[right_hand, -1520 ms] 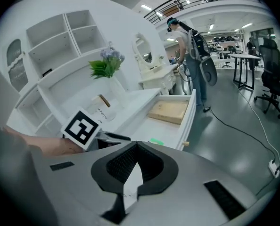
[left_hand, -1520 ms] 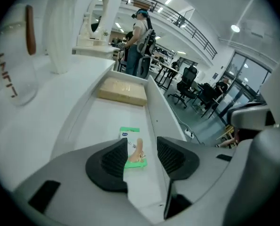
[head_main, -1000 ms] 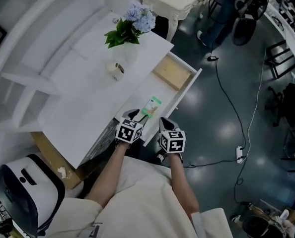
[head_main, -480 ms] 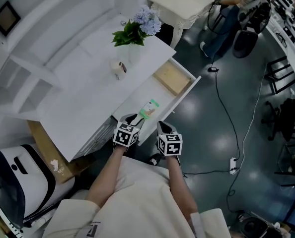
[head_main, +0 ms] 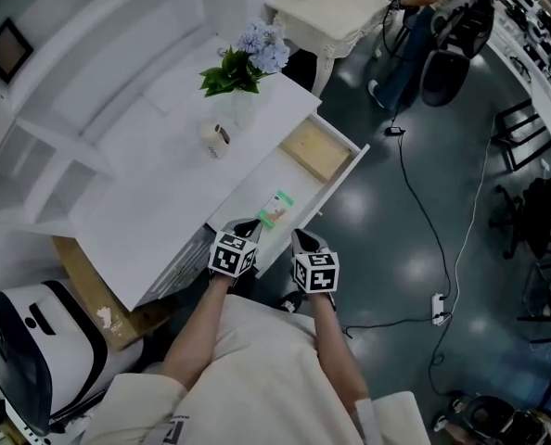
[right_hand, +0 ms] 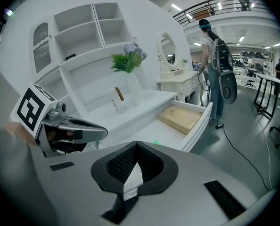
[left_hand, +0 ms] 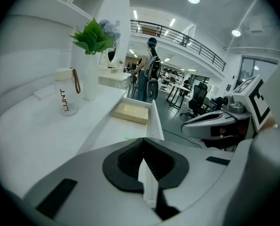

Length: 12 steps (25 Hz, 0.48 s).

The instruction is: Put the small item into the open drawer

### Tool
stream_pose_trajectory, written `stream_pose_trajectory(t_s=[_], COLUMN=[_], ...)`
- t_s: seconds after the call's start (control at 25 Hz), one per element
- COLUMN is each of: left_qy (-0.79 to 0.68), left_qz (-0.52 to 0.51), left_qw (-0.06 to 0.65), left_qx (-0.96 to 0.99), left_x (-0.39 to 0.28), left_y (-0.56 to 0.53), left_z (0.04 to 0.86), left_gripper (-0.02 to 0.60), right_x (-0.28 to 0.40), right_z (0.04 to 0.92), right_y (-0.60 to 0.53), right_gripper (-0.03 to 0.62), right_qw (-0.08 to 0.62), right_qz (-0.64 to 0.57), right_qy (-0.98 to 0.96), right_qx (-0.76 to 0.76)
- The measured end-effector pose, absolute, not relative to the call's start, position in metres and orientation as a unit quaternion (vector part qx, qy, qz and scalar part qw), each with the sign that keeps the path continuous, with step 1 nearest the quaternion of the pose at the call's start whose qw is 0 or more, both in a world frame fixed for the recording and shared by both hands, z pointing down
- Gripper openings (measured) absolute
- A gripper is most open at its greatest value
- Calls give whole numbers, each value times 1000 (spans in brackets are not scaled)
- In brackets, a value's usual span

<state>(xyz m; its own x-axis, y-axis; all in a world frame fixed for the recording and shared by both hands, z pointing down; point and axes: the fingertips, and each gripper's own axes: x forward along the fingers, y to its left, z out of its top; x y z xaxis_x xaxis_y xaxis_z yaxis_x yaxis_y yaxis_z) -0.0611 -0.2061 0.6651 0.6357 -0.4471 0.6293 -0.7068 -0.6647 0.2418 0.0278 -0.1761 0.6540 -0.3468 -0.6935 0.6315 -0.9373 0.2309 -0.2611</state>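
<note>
Two grippers, both empty: left gripper [head_main: 247, 223] has just closed its jaws on nothing; right gripper [head_main: 302, 240] has its jaws together. One packet [head_main: 275, 209] lies in the one open drawer [head_main: 346, 169], just ahead of left gripper's tips, not touching. One tan block [head_main: 317, 148] sits at the drawer's far end.

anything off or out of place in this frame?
Nothing stands out. The small green item lies flat in the open drawer, apart from the tan block at its far end; the cup and vase stand upright on the desk.
</note>
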Motion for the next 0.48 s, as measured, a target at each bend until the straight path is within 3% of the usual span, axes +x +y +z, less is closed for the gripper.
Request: stream_pose_trajectory(t_s=[0.48], left_qy=[-324], left_qz=[300], left_qw=[231], left_qx=[867], left_x=[-57], left_y=[-209], left_z=[669], left_gripper=[17], right_x=[34], right_z=[658], right_y=[-175], right_gripper=[25], right_qw=[200], right_qz=[315], right_qy=[-754], right_qx=[540])
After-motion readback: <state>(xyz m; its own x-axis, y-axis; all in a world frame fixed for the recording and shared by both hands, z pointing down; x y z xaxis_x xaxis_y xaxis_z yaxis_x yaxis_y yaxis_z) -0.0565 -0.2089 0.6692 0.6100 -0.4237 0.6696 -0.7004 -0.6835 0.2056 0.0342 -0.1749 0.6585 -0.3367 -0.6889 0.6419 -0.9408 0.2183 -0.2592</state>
